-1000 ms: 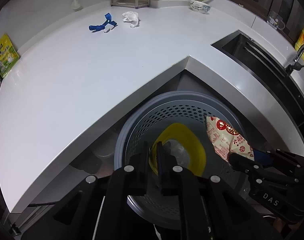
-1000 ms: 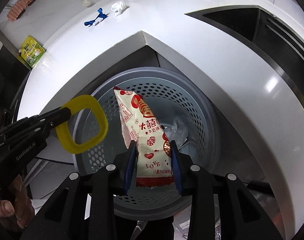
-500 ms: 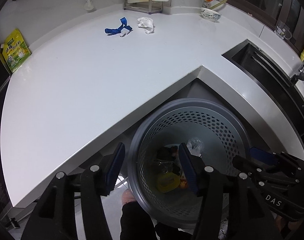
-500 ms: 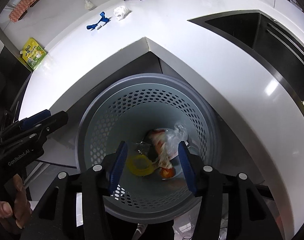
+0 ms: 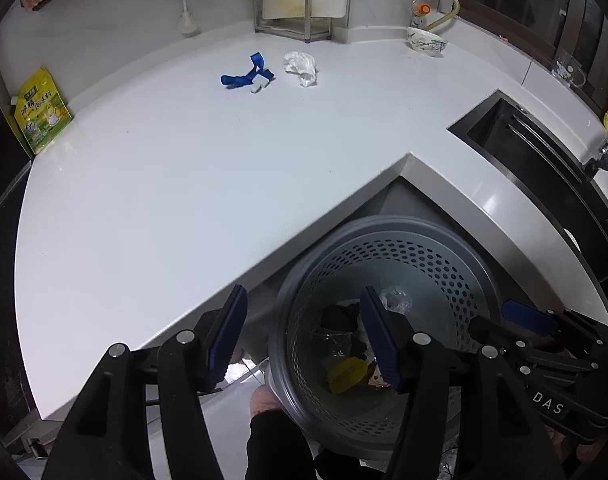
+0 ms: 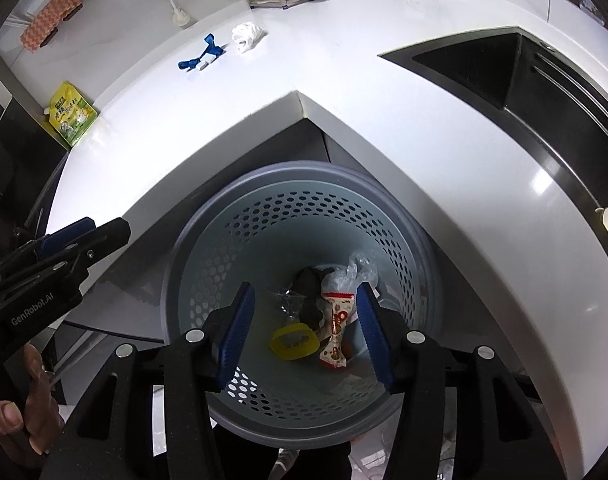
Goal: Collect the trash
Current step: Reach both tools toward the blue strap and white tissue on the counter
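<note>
Blue-padded, both the left gripper (image 5: 301, 336) and right gripper (image 6: 304, 334), just opened, hang wide and empty over the bin (image 6: 207, 216), ring (image 6: 295, 341) and wrapper (image 6: 336, 338) dropped below their fingers; next, likely the wad (image 5: 300, 67) far beyond them.
</note>
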`<state>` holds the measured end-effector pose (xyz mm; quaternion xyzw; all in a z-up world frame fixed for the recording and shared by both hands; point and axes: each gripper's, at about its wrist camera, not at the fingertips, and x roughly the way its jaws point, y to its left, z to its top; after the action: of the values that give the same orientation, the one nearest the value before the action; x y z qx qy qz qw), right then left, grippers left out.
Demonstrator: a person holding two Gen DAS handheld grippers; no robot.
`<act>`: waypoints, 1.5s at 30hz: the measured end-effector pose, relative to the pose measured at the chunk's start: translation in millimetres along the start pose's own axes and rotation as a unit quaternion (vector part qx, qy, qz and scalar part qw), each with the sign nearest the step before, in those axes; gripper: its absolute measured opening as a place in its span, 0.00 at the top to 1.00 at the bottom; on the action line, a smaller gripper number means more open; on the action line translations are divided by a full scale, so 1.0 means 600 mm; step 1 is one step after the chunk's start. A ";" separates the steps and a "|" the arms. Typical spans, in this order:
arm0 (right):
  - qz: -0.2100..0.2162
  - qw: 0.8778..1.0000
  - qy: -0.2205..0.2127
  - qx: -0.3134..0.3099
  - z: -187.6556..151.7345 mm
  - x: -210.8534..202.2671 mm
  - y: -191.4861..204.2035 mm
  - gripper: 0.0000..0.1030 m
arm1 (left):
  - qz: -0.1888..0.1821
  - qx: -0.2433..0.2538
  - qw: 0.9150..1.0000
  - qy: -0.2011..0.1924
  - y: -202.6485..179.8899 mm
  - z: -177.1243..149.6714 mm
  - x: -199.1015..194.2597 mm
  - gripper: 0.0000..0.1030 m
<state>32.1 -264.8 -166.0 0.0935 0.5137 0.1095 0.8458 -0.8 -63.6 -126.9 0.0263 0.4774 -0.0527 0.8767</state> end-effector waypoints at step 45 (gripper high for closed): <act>-0.041 0.994 -0.105 0.012 0.332 0.049 0.118 0.35 | -0.007 -0.006 0.997 -0.072 0.192 0.322 0.074 0.07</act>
<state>216.1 -198.1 -81.2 0.0938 0.4267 0.0580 0.8976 197.8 28.9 -59.7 0.0136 0.4139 -0.0576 0.9084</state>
